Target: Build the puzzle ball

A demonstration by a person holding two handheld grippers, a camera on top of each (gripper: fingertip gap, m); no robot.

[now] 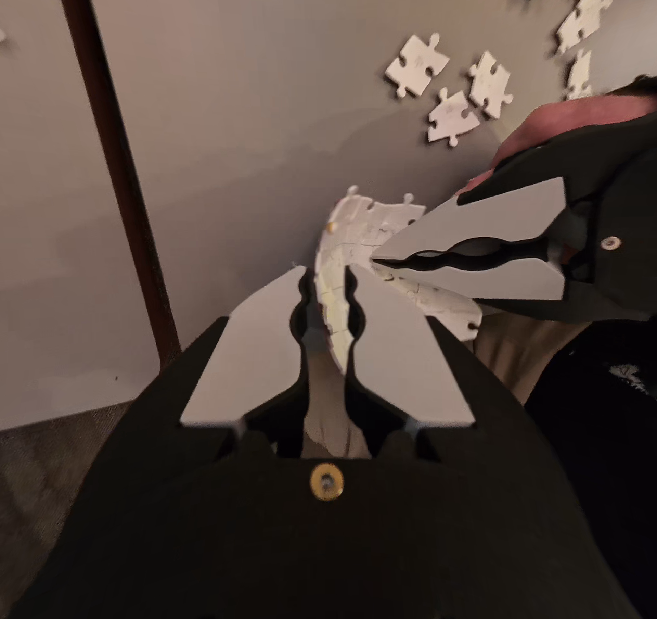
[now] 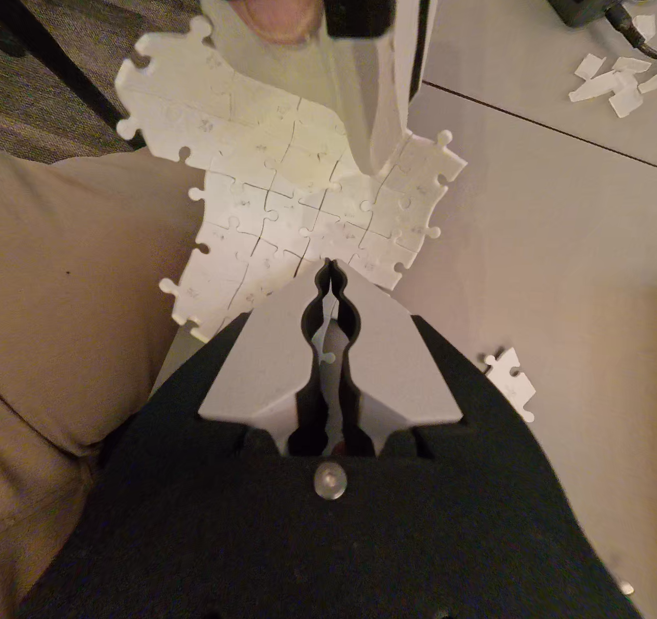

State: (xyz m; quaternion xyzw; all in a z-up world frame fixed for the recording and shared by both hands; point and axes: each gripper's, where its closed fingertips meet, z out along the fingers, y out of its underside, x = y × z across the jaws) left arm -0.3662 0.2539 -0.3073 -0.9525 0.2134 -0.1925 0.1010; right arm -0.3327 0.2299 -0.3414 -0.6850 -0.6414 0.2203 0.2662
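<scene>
- My left gripper (image 1: 329, 274): jaws clamped on the edge of the curved white puzzle shell (image 2: 284, 189).
- My right gripper (image 2: 330, 264): jaws pinched together on a loose piece (image 2: 325, 349), tips touching the shell.
- Spare pieces (image 1: 451, 86): scattered on the grey table (image 1: 249, 104).

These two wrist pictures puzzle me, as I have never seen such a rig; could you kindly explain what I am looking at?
There is no robot here: a person holds a hand-held gripper in each hand, each with two grey fingers and a camera looking along them.

The left wrist view looks along the left gripper, whose fingers close on the edge of a curved shell of joined white puzzle pieces. The right gripper comes in from the side, its tips at the shell.

The right wrist view looks along the right gripper, shut with its tips at the shell; whether it pinches anything there, I cannot tell. The left gripper shows at the top.

On the grey table lie loose white pieces, with one more beside the right gripper.
</scene>
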